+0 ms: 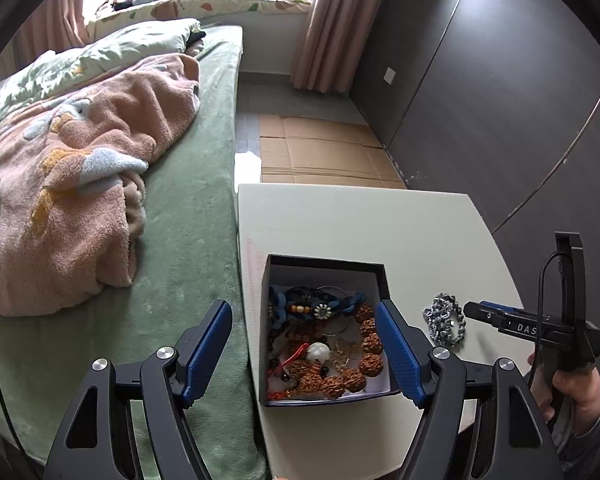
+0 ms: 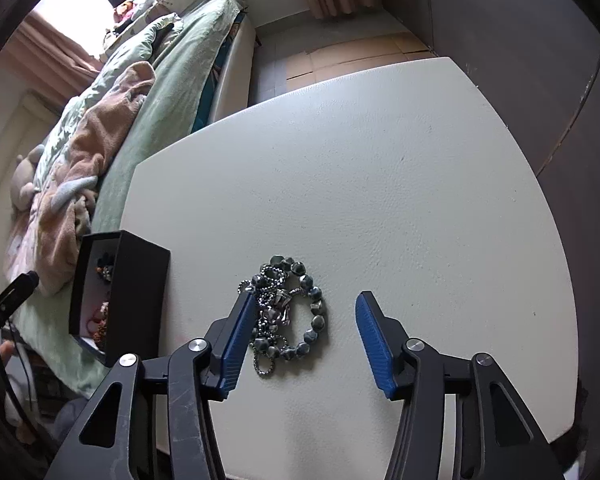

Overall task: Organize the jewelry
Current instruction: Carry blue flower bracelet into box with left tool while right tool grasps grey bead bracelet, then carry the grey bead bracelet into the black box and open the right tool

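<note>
A black box (image 1: 324, 261) with a white lining stands at the left edge of the white table (image 1: 380, 220). It holds a brown seed-bead bracelet (image 1: 370, 344), a blue braided cord (image 1: 340, 304) and a white bead (image 1: 318, 352). My left gripper (image 1: 303, 305) hovers over the box, open and holding nothing. To the right of the box (image 2: 140, 280) lies a grey-blue bead bracelet (image 2: 312, 320) tangled with a silver ball chain (image 2: 270, 280). My right gripper (image 2: 306, 295) is open around this pile. Its left pad is at the chain's edge and its right pad stands clear of the beads.
A bed with a green sheet (image 1: 192, 240) and a pink blanket (image 1: 80, 180) runs along the table's left side. Flattened cardboard (image 1: 320, 152) covers the floor beyond. Dark wardrobe doors (image 1: 480, 80) rise to the right. A hand (image 1: 576, 392) grips the right tool's handle.
</note>
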`<state>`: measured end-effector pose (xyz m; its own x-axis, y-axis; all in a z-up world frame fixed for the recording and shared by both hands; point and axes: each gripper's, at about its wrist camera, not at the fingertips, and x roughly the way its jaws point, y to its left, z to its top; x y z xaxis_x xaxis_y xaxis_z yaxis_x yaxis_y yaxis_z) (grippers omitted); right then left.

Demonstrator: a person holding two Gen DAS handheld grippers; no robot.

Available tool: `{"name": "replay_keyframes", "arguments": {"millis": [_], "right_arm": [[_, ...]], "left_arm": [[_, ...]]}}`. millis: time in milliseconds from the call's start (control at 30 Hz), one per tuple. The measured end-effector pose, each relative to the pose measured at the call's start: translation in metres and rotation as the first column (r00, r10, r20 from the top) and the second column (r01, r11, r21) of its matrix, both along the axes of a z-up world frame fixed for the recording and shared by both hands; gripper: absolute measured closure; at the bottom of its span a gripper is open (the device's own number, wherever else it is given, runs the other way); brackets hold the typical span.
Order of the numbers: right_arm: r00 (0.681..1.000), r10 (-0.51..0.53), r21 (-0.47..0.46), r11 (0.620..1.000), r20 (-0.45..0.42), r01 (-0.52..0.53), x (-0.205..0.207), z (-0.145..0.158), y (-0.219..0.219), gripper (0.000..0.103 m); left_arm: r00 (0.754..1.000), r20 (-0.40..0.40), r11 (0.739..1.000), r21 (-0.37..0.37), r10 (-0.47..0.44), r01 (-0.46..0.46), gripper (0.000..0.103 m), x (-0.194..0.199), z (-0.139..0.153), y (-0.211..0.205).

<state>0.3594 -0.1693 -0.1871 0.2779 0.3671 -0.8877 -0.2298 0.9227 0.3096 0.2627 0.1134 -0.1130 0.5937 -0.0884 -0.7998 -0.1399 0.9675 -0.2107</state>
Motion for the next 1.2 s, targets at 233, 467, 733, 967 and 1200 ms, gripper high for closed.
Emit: {"name": "replay_keyframes", "arguments": {"millis": [233,467,733,967,1200], "right_arm": [[1.000,0.029,-0.093,0.995,0.004,-0.028,0.010,-0.013,0.019,0.070],[0.999,0.034,-0.088,0.996,0.037,-0.031,0.010,-0.007,0.025,0.101],[0.992,0.053,-0.046,0.998,0.112,-0.048,-0.003,0.029,0.030,0.101],[0.999,0.024,-0.103,0.994,-0.020,-0.026,0.008,-0.005,0.035,0.099],[0.994,0.105,-0.028,0.994,0.014,-0.104,-0.008,0.007,0.055,0.048]], "left_arm": [[0.998,0.059,1.000,0.018,-0.006,0.005,0.028,-0.008,-0.007,0.000],[0.995,0.100,1.000,-0.022,-0.019,0.021,0.028,-0.017,-0.018,-0.001],[0.993,0.116,0.996,-0.091,-0.003,0.014,0.028,-0.023,-0.024,0.009],[0.992,0.123,0.995,-0.096,0.014,-0.002,0.028,-0.031,-0.024,0.019],[0.992,0.120,0.993,-0.116,0.036,-0.022,0.028,-0.033,-0.025,0.026]]}}
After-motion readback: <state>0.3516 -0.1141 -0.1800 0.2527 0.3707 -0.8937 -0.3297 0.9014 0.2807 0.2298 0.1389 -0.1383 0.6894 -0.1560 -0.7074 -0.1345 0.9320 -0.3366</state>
